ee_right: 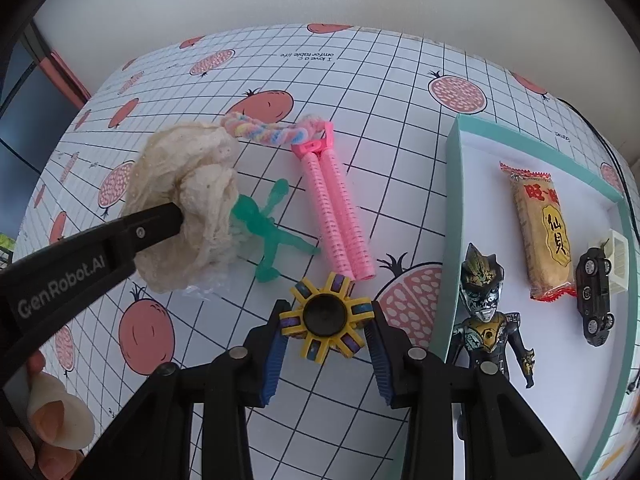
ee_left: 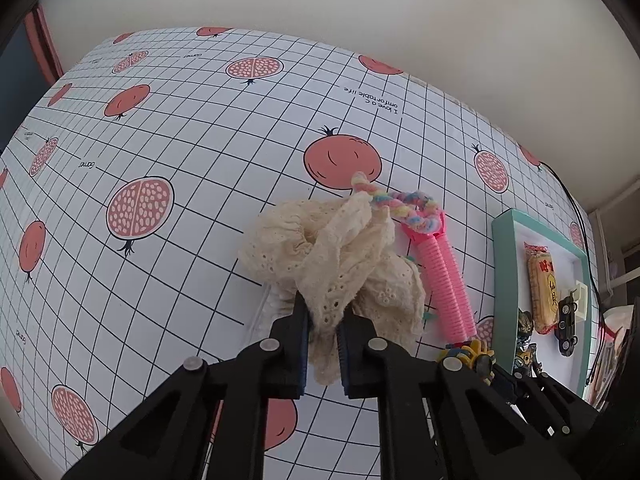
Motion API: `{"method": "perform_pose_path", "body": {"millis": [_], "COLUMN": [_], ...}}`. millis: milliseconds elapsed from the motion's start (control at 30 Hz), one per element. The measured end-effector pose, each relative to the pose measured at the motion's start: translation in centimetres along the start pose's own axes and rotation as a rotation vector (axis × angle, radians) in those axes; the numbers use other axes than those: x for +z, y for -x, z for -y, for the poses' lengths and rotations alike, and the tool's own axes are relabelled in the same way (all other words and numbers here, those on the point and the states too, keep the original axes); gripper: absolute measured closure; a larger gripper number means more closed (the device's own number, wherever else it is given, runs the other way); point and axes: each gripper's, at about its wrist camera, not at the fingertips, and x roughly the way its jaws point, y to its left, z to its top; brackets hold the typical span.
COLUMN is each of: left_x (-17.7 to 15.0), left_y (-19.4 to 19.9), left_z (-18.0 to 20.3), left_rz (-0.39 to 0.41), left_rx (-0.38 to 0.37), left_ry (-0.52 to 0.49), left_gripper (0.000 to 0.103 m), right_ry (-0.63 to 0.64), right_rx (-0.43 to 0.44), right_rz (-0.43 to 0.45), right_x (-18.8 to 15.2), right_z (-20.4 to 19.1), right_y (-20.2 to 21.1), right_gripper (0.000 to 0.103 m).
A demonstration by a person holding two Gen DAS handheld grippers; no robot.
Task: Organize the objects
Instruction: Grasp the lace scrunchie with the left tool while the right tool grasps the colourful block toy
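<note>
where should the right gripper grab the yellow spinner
Across two opposite arms of the yellow spinner, coming straight down from above. It lies flat on the tablecloth, so its thin edge is hard to reach; the right gripper already straddles it, jaws open.

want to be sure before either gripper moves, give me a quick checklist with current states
1. Left gripper shut on the cream lace cloth: ok.
2. Cloth lifted off the green toy figure: cannot tell; it overlaps the figure.
3. Right gripper around the yellow spinner: ok, one finger on each side.
4. Right gripper closed on the spinner: not ok, jaws open.
5. Free space in the teal tray: ok, bare floor near the rice cracker packet.
6. Pink roller toy out of the spinner's way: ok, it lies beyond it.
</note>
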Motion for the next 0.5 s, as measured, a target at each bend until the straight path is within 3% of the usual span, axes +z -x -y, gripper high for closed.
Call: {"method": "perform_pose_path", "body": {"millis": [500], "left_x": [1.1], "left_y": [3.8], "left_z": [0.1], "left_rz": [0.096], "left_rx": [-0.043], "left_ry": [-0.006], "left_gripper": [0.097], "right_ry": [-0.003], "right_rx": [0.019], "right_rz": [0.093], "right_x": [0.7], "right_z": [0.2], "right_y": [3.9], "right_gripper": [0.065]}}
